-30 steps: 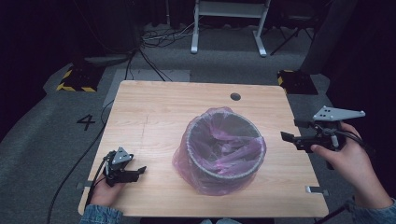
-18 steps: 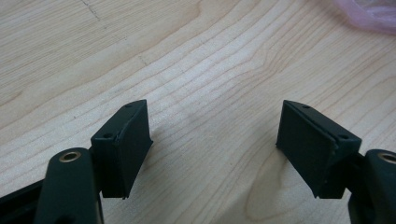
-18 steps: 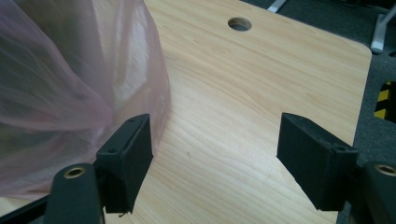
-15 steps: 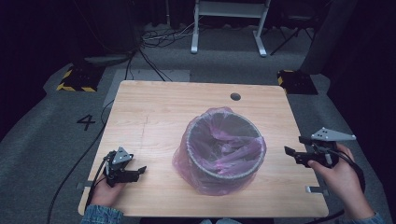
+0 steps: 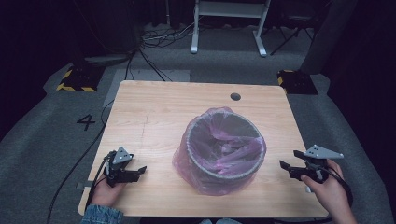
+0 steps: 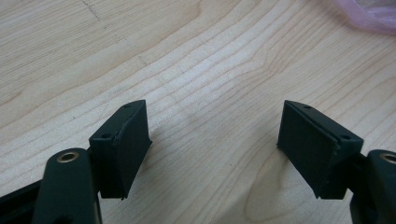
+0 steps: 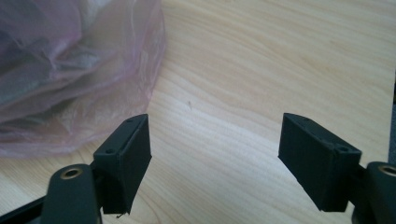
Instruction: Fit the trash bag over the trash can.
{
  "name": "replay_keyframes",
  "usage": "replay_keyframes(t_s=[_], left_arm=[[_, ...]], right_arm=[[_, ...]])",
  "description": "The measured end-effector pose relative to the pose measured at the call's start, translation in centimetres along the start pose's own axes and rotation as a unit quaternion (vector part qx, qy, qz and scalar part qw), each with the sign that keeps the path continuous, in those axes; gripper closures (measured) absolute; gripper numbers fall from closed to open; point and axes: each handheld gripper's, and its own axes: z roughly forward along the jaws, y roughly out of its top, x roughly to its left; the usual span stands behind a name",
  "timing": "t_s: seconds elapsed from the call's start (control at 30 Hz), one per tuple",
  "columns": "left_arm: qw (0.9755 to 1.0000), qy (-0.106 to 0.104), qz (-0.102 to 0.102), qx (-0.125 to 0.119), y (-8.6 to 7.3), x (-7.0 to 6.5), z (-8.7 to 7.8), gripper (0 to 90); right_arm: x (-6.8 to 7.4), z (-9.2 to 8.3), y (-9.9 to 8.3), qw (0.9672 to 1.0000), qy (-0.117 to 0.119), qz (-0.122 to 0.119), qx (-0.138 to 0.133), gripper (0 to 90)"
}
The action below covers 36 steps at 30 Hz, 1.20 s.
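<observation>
Two claws, both w/ jaws spread wide and nothing between them. Left claw (image 5: 140, 170) sits low at lower left of the high view, over bare table (image 5: 159, 112); right claw (image 5: 288, 159) at lower right, near the table's right edge, aimed toward the bin (image 5: 223, 151).

Risks, as judged from the frames:
- Bag (image 5: 187, 161) is thin, loose film. If a claw pinches only a fold of the skirt pooled at the base, it will prob stretch or tear, or slip out of the pads.
- Bin looks light. A sideways pull on the bag w/o the other claw bracing it could drag or tip the bin across the table.
- Right claw is close to the table edge; coming in too low could scrape a pad (image 7: 126, 158) on the wood before it reaches the film.
- Film is translucent and crumpled, so the edge is hard to judge; easy to close on air.

Look of the thing: round grey bin, centre-right of the high view, upright, lined w/ a pink-purple translucent bag. Bag top is folded over the rim, its skirt hangs down the outside and spreads on the table around the base. Inside, the liner is wrinkled and slack. In the right gripper view the bag (image 7: 70, 74) is at upper left, apart from the jaws.
</observation>
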Motion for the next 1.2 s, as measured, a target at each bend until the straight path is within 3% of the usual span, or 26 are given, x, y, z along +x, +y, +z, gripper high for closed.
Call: replay_keyframes(t_s=[0.53,0.73,0.9,0.97,1.2], left_arm=[[1.0000,-0.001,-0.001,0.000,0.0,0.0,0.0,24.5],[1.0000,-0.001,-0.001,0.000,0.0,0.0,0.0,24.4],[1.0000,-0.001,-0.001,0.001,0.0,0.0,0.0,24.3],[1.0000,-0.001,-0.002,0.001,0.0,0.0,0.0,24.3],[1.0000,-0.001,-0.001,0.001,0.0,0.0,0.0,24.2]], right_arm=[[0.9,1.7,-3.7,0.9994,-0.011,0.033,-0.006,25.3],[0.3,3.2,-3.7,0.9989,-0.022,0.040,0.000,25.2],[0.1,4.7,-3.9,0.9984,-0.020,0.053,0.000,23.7],[0.1,5.2,-3.9,0.9982,-0.016,0.056,0.012,22.9],[-0.3,6.3,-3.2,0.9973,-0.032,0.055,0.037,5.9]])
